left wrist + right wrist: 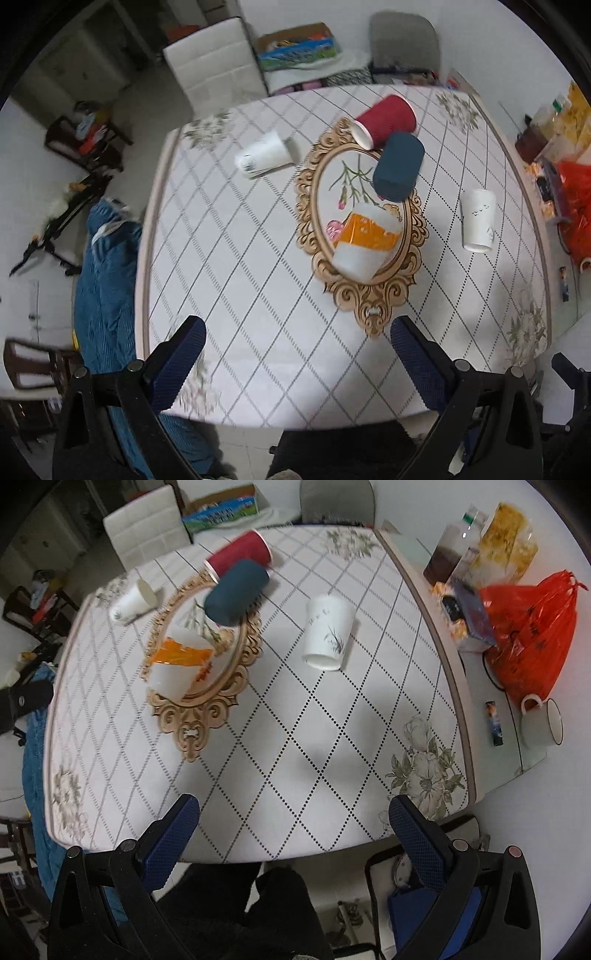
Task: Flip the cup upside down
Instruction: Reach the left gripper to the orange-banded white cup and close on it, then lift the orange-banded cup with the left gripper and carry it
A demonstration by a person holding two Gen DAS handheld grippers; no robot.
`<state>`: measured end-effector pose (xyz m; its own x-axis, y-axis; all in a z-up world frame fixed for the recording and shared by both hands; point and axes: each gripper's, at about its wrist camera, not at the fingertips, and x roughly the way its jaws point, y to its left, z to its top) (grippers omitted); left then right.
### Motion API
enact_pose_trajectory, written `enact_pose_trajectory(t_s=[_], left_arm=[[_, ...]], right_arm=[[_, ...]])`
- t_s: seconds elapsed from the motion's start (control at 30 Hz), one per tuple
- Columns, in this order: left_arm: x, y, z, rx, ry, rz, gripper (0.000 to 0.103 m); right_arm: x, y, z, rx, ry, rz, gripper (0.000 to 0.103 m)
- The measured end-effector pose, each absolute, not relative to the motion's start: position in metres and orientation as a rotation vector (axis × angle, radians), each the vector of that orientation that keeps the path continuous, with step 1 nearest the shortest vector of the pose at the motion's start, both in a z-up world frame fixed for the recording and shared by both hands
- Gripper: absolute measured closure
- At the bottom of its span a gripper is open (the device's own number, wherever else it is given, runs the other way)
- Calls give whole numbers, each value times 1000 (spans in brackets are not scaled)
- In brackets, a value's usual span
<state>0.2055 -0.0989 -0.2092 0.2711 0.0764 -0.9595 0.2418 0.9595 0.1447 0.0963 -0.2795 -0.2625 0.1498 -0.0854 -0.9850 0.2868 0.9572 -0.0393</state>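
Note:
Several paper cups are on the table. An orange-and-white cup (364, 242) (181, 664), a dark blue cup (399, 166) (236, 592) and a red cup (384, 120) (238, 555) are on or by an ornate oval mat (317, 221) (236, 653). The red one lies on its side. A white cup (264, 153) (135, 600) lies on its side at the far left. A white cup with a plant print (478, 219) (327, 631) stands rim down on the right. My left gripper (297, 350) and right gripper (293, 830) are open and empty above the table's near edge.
The table (240, 295) (295, 738) has a diamond-pattern cloth. A side surface on the right holds an orange bag (532, 627), a mug (541, 722), a lighter (495, 723) and packets. White chairs (214, 62) stand behind the table. A blue cloth (107, 295) hangs at the left.

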Motion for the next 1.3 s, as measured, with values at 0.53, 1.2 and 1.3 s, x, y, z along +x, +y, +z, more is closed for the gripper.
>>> enact_pose_trajectory(t_s=[0.53, 1.2, 1.3], left_arm=[[300, -156, -313, 448, 1479, -303, 15], [302, -205, -378, 667, 1547, -473, 29], [306, -206, -382, 662, 1551, -476, 30]], right_arm=[[154, -299, -351, 228, 1585, -343, 0], [186, -311, -397, 257, 1674, -366, 0], [187, -313, -399, 263, 1677, -375, 0]])
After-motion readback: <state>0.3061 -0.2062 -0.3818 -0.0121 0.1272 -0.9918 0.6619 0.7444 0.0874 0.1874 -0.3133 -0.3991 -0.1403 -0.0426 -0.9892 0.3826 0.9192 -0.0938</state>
